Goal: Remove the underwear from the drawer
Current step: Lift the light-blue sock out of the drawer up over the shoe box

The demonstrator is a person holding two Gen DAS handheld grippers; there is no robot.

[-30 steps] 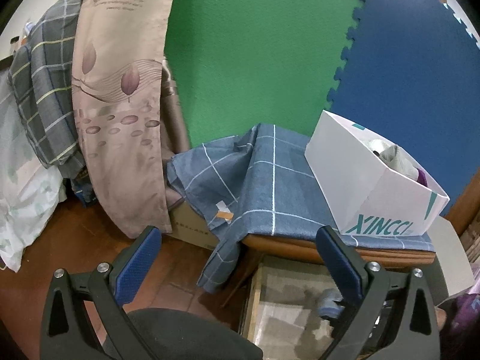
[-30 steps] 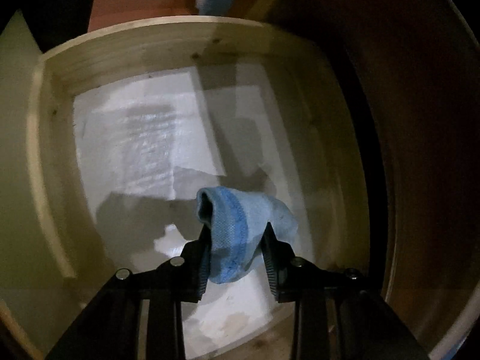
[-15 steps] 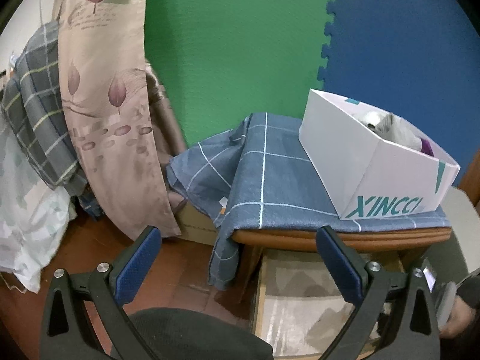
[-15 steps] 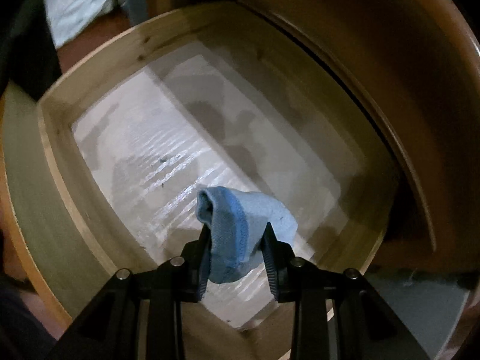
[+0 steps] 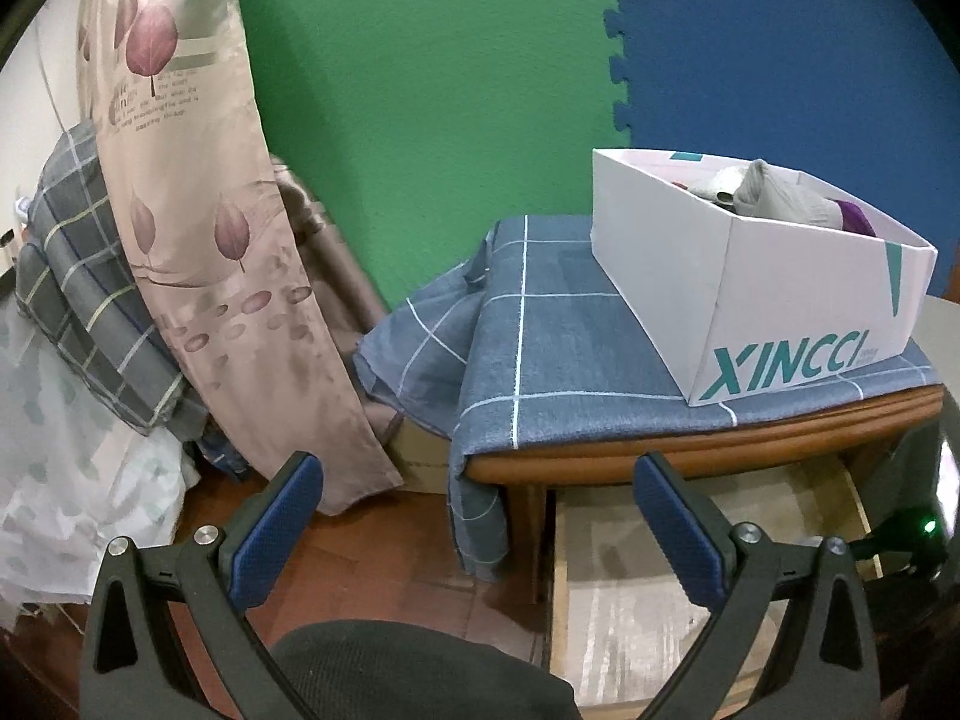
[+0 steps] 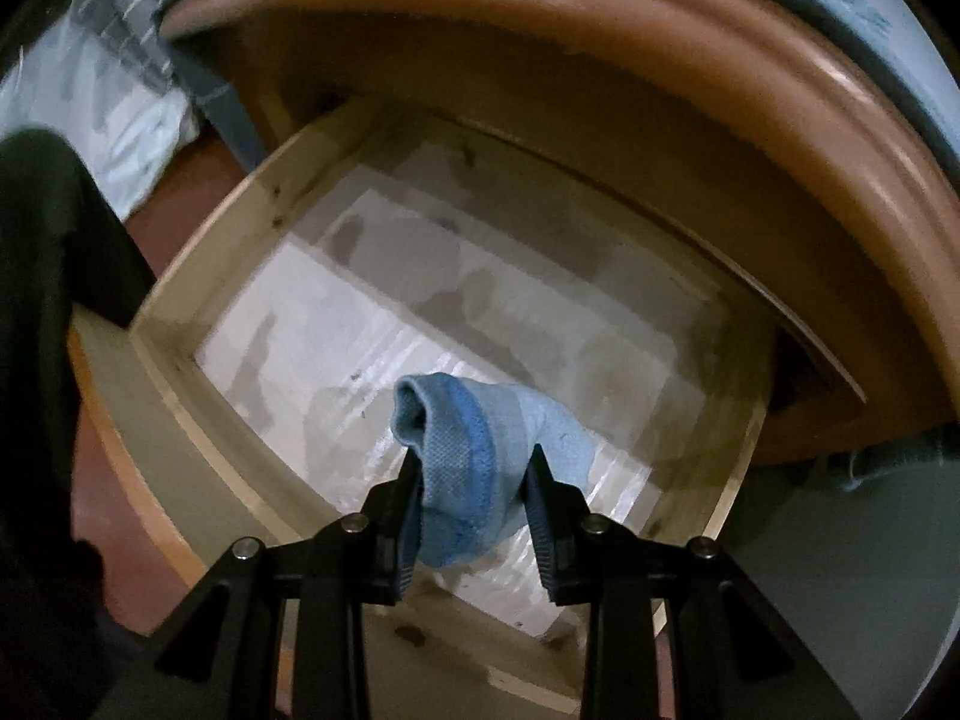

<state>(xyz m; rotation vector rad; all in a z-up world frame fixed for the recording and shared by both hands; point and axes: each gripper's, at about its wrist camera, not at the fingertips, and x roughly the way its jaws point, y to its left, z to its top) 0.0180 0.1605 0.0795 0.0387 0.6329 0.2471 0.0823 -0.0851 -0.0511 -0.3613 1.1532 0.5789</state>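
A rolled light-blue piece of underwear with a darker blue band hangs between the pads of my right gripper, which is shut on it above the pulled-out wooden drawer. The drawer's pale lined bottom lies bare beneath it. In the left wrist view my left gripper stands wide open with nothing between its blue pads, in front of the low wooden table. The open drawer shows below the table's edge.
A white XINCCI box with rolled clothes stands on the blue checked cloth over the table. Hanging patterned fabric and bedding fill the left. Green and blue foam mats line the wall. The table's rounded edge overhangs the drawer.
The right gripper has rolled and drawn back with the underwear, so the table edge now shows above the drawer. The left view has swung level; the box and table moved right.
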